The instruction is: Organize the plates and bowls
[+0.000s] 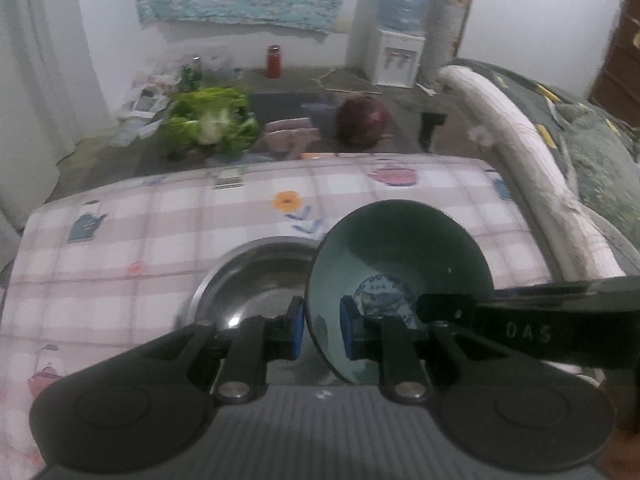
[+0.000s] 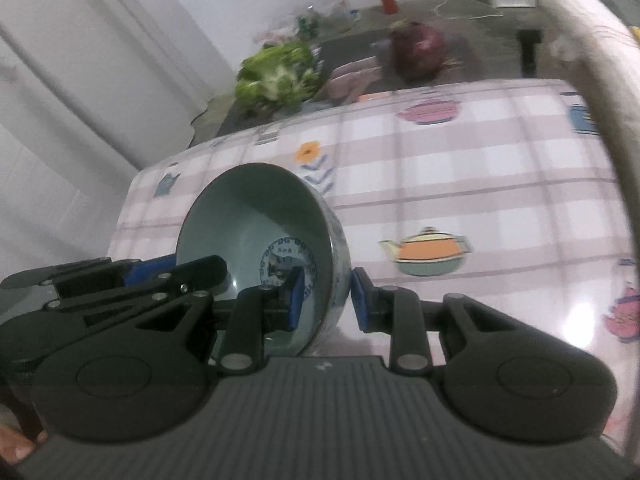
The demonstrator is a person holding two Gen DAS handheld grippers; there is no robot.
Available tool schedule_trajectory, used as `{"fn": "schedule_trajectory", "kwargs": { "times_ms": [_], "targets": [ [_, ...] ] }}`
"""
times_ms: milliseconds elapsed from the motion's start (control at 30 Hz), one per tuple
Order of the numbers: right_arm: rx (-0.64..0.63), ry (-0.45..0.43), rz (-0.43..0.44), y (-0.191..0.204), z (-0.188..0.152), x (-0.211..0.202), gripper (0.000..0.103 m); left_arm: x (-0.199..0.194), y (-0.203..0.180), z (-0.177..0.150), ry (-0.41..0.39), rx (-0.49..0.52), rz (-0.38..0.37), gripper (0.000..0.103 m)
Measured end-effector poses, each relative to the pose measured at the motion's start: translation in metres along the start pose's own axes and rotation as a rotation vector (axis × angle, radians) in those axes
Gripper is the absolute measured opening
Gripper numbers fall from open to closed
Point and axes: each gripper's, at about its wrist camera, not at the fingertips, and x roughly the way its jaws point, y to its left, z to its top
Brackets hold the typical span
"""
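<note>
A pale green bowl (image 1: 400, 256) with a blue printed centre hangs tilted above the table, gripped from both sides. My left gripper (image 1: 322, 330) is shut on its left rim, one blue pad inside and one outside. Across from it, the right gripper (image 1: 430, 309) reaches in from the right. In the right wrist view the same bowl (image 2: 248, 216) has its right rim pinched by my right gripper (image 2: 326, 300), while the left gripper (image 2: 176, 270) holds the far side. A shiny steel plate (image 1: 244, 276) lies on the tablecloth under the bowl, partly hidden by it.
The table (image 2: 460, 168) wears a pink checked cloth with teapot prints. Beyond its far edge, on the floor, lie leafy greens (image 1: 208, 124), a dark red round vegetable (image 1: 362, 120), a red bottle (image 1: 274, 60) and a water dispenser (image 1: 400, 52). Rolled bedding (image 1: 532, 152) borders the table's right.
</note>
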Motion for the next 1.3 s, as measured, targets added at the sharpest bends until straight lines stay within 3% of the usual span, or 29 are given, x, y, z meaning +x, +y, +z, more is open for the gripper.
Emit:
{"fn": "schedule_trajectory", "kwargs": {
  "times_ms": [267, 500, 700, 900, 1100, 1233, 1300],
  "targets": [
    [-0.017, 0.078, 0.021, 0.029, 0.004, 0.059, 0.025, 0.029, 0.047, -0.006, 0.051, -0.053, 0.031, 0.019],
    [-0.019, 0.114, 0.008, 0.034, 0.003, 0.093, 0.026, 0.053, 0.059, -0.014, 0.085, -0.056, 0.042, 0.019],
    [-0.038, 0.112, -0.004, 0.037, 0.003, 0.098, 0.030, 0.050, 0.062, -0.018, 0.069, -0.055, 0.022, 0.031],
    [-0.024, 0.073, 0.015, 0.040, 0.005, 0.084, 0.053, 0.019, 0.067, -0.017, 0.009, -0.067, 0.004, 0.038],
    [-0.006, -0.009, 0.058, 0.047, 0.005, 0.048, 0.055, -0.024, 0.069, -0.025, -0.048, -0.061, -0.004, 0.042],
    [-0.031, -0.087, 0.089, 0.061, -0.011, 0.000, 0.056, -0.061, 0.072, -0.041, -0.091, -0.047, -0.025, 0.054],
    [-0.060, -0.136, 0.086, 0.066, -0.028, -0.030, 0.063, -0.080, 0.076, -0.051, -0.107, -0.054, -0.050, 0.058]
  ]
}}
